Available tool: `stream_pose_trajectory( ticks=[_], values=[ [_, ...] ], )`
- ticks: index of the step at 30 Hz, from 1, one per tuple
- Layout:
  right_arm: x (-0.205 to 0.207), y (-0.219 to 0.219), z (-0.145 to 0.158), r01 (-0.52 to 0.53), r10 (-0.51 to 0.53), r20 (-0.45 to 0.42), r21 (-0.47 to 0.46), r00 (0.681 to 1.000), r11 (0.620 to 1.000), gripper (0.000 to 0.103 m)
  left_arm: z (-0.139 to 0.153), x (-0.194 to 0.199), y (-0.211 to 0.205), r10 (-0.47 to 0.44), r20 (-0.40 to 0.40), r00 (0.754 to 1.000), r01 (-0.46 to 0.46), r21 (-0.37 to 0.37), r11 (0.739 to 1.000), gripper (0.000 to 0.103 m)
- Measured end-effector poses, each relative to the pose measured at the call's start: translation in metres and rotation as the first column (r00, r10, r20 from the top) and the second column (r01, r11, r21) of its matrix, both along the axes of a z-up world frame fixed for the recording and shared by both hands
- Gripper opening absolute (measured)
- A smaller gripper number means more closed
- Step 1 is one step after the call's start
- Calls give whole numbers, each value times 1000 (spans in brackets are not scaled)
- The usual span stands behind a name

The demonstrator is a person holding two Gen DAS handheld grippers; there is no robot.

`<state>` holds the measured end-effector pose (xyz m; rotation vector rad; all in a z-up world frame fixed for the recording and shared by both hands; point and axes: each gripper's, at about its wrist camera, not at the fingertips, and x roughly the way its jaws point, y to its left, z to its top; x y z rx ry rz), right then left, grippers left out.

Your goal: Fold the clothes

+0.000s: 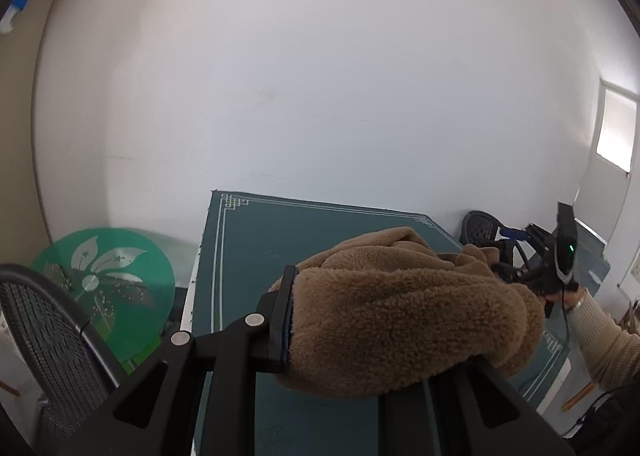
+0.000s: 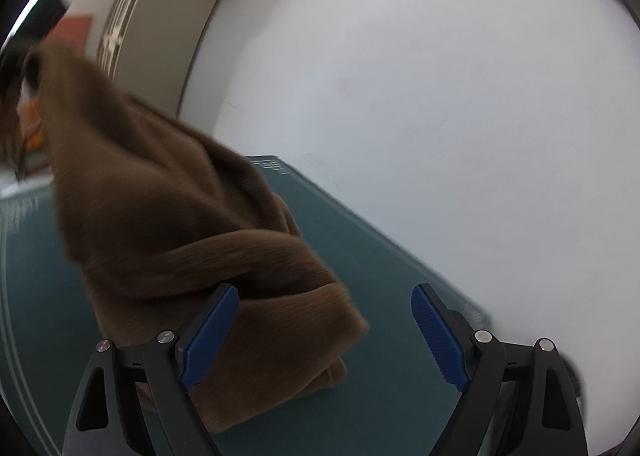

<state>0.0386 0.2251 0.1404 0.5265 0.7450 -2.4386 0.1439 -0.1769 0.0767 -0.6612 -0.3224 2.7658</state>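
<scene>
The left gripper was clamped on the fluffy brown fleece garment, lifted above the green table mat. The right gripper stood wide apart, holding nothing. It would do best to pinch the hanging edge nearest the mat's far corner before spreading.

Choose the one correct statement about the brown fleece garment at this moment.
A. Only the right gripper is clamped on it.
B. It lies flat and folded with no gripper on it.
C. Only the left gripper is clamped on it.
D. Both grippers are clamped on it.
C. In the left wrist view the left gripper is closed on the brown fleece garment, while in the right wrist view the right gripper stands wide open, its blue pads pressing on nothing.
</scene>
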Motion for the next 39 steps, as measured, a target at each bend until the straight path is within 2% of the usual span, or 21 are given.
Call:
stream_pose_trajectory(
  ticks=[3, 6, 8, 9, 13, 14, 16, 17, 18, 22, 25, 27, 29, 34, 39],
  values=[
    [-25, -4, 8, -108, 107, 122, 1, 987, 994, 90, -8, -3, -12, 8, 14, 1000, -9, 29, 1000, 21],
    [-43, -18, 8, -229, 218, 235, 18, 947, 973, 90, -14, -6, -22, 18, 27, 999, -20, 54, 998, 21],
    [-58, -31, 3, -333, 308, 355, 8, 883, 943, 90, -19, -9, -27, 28, 41, 999, -31, 63, 998, 21],
    [-64, -37, -1, -353, 323, 387, 7, 864, 936, 90, -21, -11, -28, 35, 51, 998, -38, 69, 997, 21],
    [-72, -52, -16, -390, 347, 465, -3, 815, 921, 88, -29, -18, -32, 63, 82, 995, -71, 96, 993, 21],
    [-70, -55, -20, -387, 348, 472, -14, 810, 922, 85, -30, -19, -32, 70, 86, 994, -79, 102, 992, 21],
    [-67, -62, -28, -377, 347, 484, -38, 804, 926, 54, -28, -20, -30, 84, 87, 993, -93, 104, 990, 21],
    [-63, -62, -30, -368, 348, 480, -54, 805, 928, 49, -28, -19, -29, 91, 87, 992, -99, 101, 990, 21],
    [-59, -62, -31, -359, 348, 473, -71, 809, 931, 41, -28, -19, -28, 98, 88, 991, -106, 99, 989, 21],
    [-38, -51, -22, -241, 271, 401, -125, 875, 962, 28, -32, -15, -29, 115, 93, 989, -126, 121, 985, 21],
    [-19, -38, -4, -140, 184, 308, -160, 933, 977, 24, -37, -15, -31, 128, 96, 987, -142, 157, 977, 21],
    [-6, -28, 12, -83, 119, 215, -171, 969, 982, 22, -38, -15, -31, 132, 90, 987, -147, 183, 972, 21],
    [6, -14, 33, -20, 45, 117, -206, 992, 978, 21, -36, -13, -26, 133, 77, 988, -146, 196, 970, 21],
    [12, 8, 68, 68, -88, -50, -316, 995, 946, 20, -31, -4, -14, 113, 43, 993, -119, 206, 971, 21],
    [50, 24, 86, 82, -144, -145, -368, 979, 926, 20, -21, 8, -7, 114, 12, 993, -114, 229, 967, 21]
  ],
)
